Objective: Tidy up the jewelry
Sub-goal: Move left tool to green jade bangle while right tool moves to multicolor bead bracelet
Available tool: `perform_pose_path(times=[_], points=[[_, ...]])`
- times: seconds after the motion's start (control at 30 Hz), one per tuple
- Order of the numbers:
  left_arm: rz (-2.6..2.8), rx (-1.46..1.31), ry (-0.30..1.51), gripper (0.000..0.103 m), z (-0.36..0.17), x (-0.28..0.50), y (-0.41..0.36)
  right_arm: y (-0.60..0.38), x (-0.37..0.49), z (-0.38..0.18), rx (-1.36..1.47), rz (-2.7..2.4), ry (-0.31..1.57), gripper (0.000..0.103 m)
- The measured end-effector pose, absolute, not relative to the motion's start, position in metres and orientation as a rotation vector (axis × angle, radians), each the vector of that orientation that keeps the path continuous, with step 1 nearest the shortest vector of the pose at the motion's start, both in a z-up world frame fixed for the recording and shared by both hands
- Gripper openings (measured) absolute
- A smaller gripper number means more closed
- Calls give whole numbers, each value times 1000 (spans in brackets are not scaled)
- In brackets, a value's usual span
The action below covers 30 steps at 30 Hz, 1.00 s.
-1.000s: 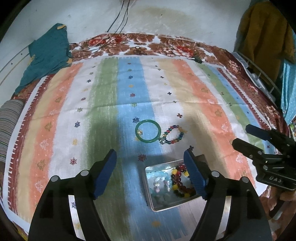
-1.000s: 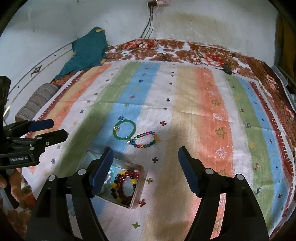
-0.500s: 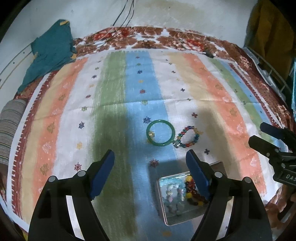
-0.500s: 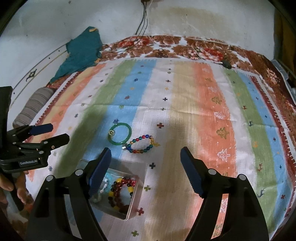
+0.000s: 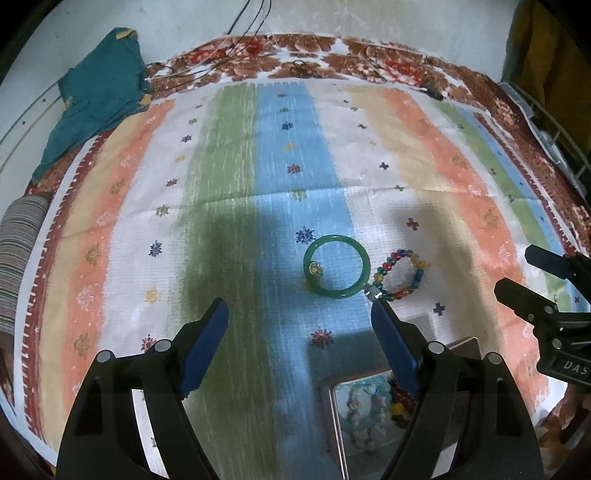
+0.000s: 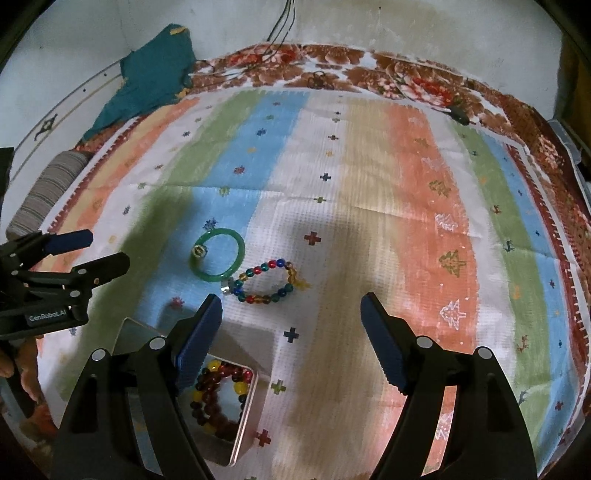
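A green bangle lies flat on the striped cloth, touching a multicoloured bead bracelet to its right. Both show in the right wrist view: bangle, bracelet. A small metal tin near me holds a pale bead bracelet and a red-and-yellow one. My left gripper is open and empty, short of the bangle. My right gripper is open and empty, just short of the bead bracelet. Each gripper shows at the edge of the other's view.
The striped cloth covers a floral bedspread. A teal garment lies at the far left corner, a striped cushion at the left edge. Cables hang on the back wall. A wire rack stands at the right.
Both grippers have moved forward and down toward the bangle and bead bracelet, which now look larger and nearer. The tin has slid under the fingers. Both stay open.
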State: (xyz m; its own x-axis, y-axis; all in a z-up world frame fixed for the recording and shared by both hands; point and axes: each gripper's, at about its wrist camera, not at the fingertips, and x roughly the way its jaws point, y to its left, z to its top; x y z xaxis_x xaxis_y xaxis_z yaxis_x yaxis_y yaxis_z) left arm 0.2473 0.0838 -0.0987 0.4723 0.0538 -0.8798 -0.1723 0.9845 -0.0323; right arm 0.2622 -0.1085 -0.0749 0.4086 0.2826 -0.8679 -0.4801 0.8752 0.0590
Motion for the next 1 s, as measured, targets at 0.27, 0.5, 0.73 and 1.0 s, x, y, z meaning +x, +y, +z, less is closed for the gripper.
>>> perform_pose_path(times=[0.27, 0.5, 0.73, 1.0], points=[[141, -123, 1109, 79, -113, 260, 90, -105, 273, -84, -213, 483, 1070, 77], [130, -114, 1142, 79, -125, 270, 89, -102, 286, -99, -227, 470, 1102, 77], [122, -123, 1183, 79, -142, 282, 93, -99, 295, -111, -222, 473, 1135, 77], [116, -119, 1225, 79, -161, 297, 93, -92, 303, -119, -245, 474, 1150, 77]])
